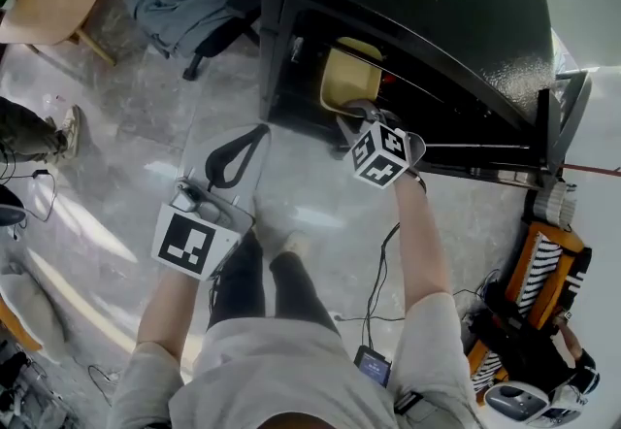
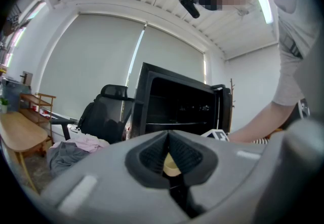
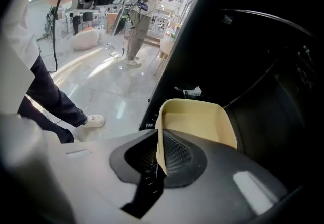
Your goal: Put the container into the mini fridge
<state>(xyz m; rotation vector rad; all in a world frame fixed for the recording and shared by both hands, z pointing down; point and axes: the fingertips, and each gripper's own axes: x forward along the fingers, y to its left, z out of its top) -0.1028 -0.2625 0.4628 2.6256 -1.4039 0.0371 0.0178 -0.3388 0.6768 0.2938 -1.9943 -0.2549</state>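
Grips near wall of yellow container [image 3: 197, 121] with right tool [image 3: 159, 154]; container just ahead of tool, inside open mini fridge [image 1: 437, 10]. Left tool [image 2: 169, 152] closed on nothing, off to its left.

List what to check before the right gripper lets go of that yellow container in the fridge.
1. Right gripper clamped on the container wall: ok.
2. Mini fridge open: ok.
3. Container inside the fridge opening: ok.
4. Container set down and supported from below: cannot tell.
5. Left gripper shut, empty, away from the fridge: ok.
6. White scrap behind the container out of the way: cannot tell.
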